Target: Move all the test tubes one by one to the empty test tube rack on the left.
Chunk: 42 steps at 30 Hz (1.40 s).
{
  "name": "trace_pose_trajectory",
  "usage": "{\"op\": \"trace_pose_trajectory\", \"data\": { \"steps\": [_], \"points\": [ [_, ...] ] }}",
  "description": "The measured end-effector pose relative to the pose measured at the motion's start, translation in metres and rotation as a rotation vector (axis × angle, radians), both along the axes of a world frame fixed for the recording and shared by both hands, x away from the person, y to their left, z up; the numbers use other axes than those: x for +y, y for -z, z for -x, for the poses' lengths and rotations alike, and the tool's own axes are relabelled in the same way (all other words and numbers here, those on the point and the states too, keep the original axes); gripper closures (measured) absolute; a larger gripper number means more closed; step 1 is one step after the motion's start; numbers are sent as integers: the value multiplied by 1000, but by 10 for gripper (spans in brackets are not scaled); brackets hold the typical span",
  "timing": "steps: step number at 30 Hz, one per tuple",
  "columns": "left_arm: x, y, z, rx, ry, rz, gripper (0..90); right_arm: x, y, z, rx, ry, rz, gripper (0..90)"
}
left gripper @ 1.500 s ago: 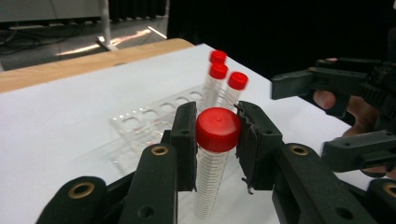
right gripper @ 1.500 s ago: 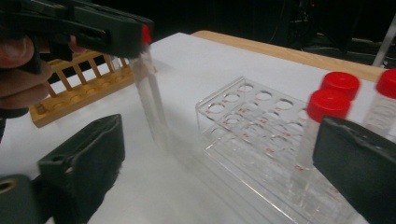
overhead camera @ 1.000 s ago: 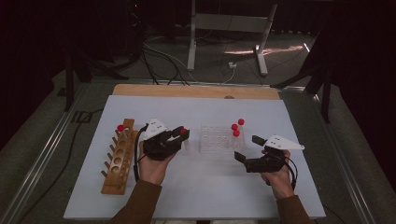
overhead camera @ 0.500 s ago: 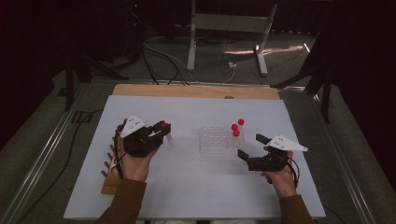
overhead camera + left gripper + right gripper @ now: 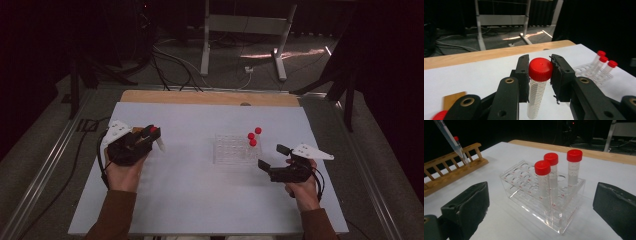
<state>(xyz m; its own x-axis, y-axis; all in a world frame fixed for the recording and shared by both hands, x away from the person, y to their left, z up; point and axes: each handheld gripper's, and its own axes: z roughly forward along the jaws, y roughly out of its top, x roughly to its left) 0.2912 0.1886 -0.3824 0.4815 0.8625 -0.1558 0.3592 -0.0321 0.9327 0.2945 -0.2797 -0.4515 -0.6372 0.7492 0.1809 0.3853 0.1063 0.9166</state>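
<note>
My left gripper [image 5: 540, 68] is shut on a clear graduated tube [image 5: 536, 97] just under its red cap [image 5: 540, 68]. In the high view that gripper [image 5: 151, 135] hovers at the table's left, the tube [image 5: 159, 142] slanting down from it. A wooden rack [image 5: 451, 170] lies under that hand, with the held tube [image 5: 449, 137] tilted above it. A clear plastic rack [image 5: 231, 150] in the middle holds three red-capped tubes [image 5: 551, 167] upright at its right end. My right gripper [image 5: 272, 156] stands open just right of this rack, nothing between its pads [image 5: 466, 205].
The white tabletop [image 5: 200, 200] has a wooden strip [image 5: 210, 97] along its far edge. Another red cap [image 5: 439, 116] pokes up beside a corner of the wooden rack [image 5: 454, 98]. A metal stand [image 5: 240, 30] and cables lie on the dark floor beyond.
My left gripper has carried the red-capped tube leftwards, away from the clear rack and over the wooden rack. The right gripper has stayed in place.
</note>
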Motion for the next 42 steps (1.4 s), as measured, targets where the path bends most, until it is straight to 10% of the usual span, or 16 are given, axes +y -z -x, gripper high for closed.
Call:
{"op": "trace_pose_trajectory", "data": {
  "steps": [23,42],
  "points": [
    [61,5,11,6,-154,-21,705,-1,1,-1,2,10,5,0],
    [76,18,17,28,-189,-19,705,1,1,0,5,0,8,0]
  ]
}}
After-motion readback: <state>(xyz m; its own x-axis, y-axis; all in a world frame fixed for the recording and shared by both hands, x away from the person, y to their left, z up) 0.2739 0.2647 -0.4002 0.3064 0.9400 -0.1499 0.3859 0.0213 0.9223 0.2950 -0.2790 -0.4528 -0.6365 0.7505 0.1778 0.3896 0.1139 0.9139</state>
